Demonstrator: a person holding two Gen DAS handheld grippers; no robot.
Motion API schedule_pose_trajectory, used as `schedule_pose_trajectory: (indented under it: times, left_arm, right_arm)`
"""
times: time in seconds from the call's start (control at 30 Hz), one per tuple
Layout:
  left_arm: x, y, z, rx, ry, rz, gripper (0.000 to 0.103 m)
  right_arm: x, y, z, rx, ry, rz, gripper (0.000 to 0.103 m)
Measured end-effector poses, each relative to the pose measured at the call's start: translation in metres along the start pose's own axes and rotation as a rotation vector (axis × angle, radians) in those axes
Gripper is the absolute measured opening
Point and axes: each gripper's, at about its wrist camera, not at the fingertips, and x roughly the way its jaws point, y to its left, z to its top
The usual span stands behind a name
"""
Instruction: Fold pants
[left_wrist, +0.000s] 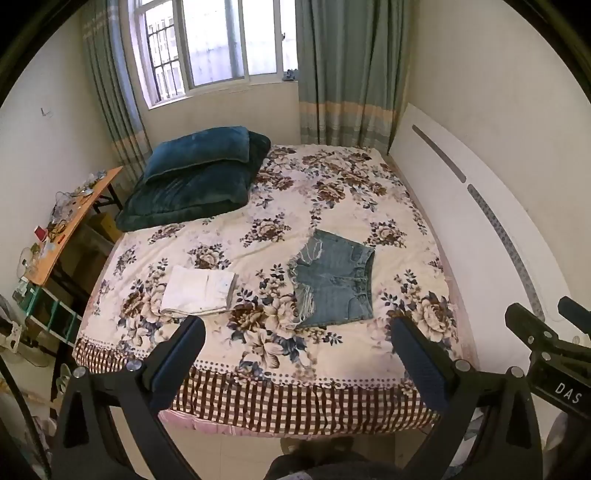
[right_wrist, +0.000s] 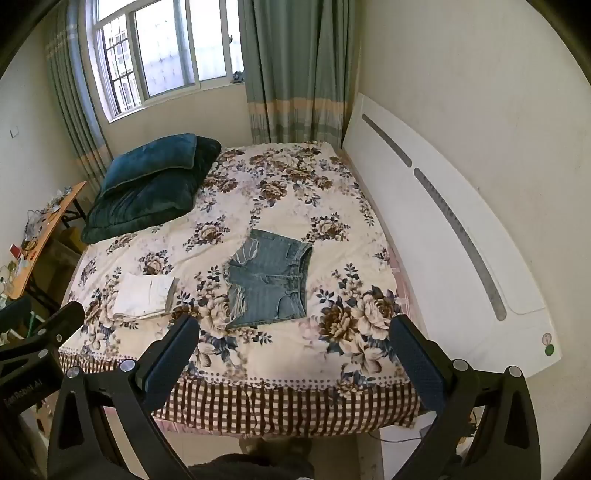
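Denim shorts (left_wrist: 334, 278) spread flat, unfolded, near middle of floral bedspread (left_wrist: 332, 192), waistband toward white headboard (left_wrist: 480, 206), frayed leg hems toward folded white garment (left_wrist: 199, 290) lying apart on the spread. Two dark teal pillows (left_wrist: 195, 177) stacked at far corner below window (left_wrist: 214, 44). Left gripper (left_wrist: 297, 334) held off the bed's near edge, jaws wide apart, nothing held. Right gripper (right_wrist: 293, 332) likewise: wide apart, empty, clear of shorts.
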Motion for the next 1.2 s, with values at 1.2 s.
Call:
schedule_pose_trajectory:
  times: [1.2]
  left_arm:
    - [-0.006, 0.0, 0.015, -0.014, -0.014, -0.012, 0.103]
  right_arm:
    - [-0.009, -0.002, 0.0, 0.005, -0.019, 0.012, 0.103]
